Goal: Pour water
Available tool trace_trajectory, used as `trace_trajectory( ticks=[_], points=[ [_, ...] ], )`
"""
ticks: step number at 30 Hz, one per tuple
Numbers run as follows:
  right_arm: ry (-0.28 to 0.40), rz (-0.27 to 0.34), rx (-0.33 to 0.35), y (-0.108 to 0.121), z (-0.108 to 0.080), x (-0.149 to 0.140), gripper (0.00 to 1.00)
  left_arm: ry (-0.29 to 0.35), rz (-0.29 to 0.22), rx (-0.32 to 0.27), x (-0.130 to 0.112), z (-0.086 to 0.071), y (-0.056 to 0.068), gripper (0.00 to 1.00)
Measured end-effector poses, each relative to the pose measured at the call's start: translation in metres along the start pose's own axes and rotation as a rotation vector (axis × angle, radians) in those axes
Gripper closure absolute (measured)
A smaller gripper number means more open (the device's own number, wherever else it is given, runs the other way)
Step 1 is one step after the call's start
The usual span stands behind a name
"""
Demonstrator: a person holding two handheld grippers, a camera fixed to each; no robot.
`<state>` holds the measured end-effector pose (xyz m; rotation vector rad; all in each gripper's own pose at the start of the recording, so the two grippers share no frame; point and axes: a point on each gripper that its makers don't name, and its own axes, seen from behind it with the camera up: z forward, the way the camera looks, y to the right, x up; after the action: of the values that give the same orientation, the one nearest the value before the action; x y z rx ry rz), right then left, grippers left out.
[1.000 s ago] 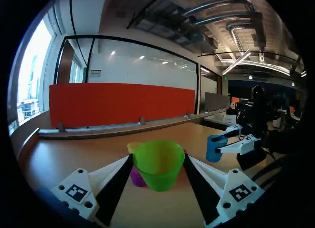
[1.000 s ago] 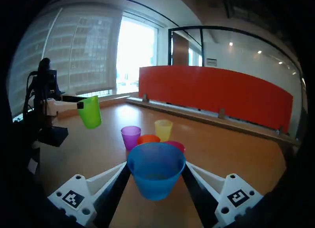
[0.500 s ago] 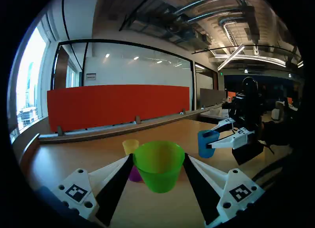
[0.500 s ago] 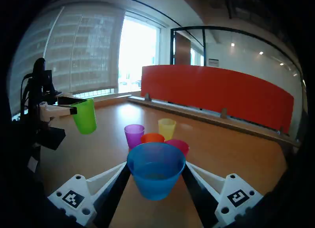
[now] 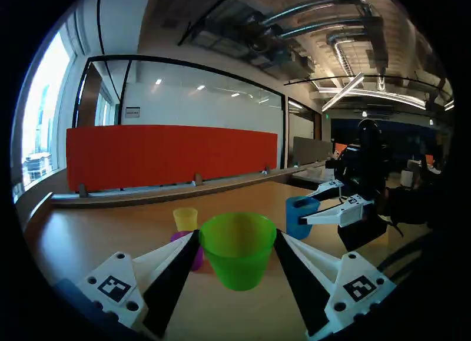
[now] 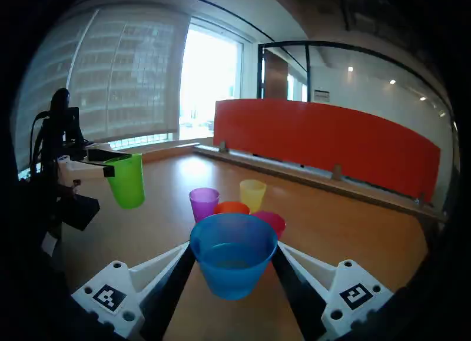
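Right gripper view shows the right gripper (image 6: 234, 247) clamped on a blue cup (image 6: 232, 279), held upright between its fingers with a little water in the bottom. The left gripper (image 5: 237, 238) likewise pinches a green cup (image 5: 237, 264), upright and seemingly empty, off to the right gripper's left and well apart. Four small cups (image 6: 204, 202) stand ahead on the tabletop (image 6: 353, 241). Both cups are grasped and lifted, I judge; bringing them together and tipping is left.

Left tongs (image 5: 235, 238) and right tongs (image 6: 234, 250) match: white angular fingers (image 5: 171, 270) lined black inside, each base carrying a square black-and-white marker (image 5: 113, 287) and small screws (image 5: 120, 256).
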<state>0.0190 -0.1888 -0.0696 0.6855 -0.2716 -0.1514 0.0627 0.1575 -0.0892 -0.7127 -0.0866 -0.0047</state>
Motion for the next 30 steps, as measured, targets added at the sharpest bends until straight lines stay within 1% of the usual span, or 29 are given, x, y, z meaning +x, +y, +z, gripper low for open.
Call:
trace_trajectory(
  ticks=[6,18,30],
  points=[
    [0.002,-0.003,0.002,-0.001,0.001,0.0,0.1,-0.014,-0.011,-0.001,-0.005,0.002,0.0,0.09],
    [0.007,-0.011,0.001,-0.003,0.004,0.002,0.1,-0.044,0.004,-0.015,-0.015,0.007,0.002,0.09],
    [0.024,-0.023,0.009,-0.007,0.006,0.012,0.1,-0.056,0.015,-0.051,-0.015,0.015,0.012,0.09]
  ],
)
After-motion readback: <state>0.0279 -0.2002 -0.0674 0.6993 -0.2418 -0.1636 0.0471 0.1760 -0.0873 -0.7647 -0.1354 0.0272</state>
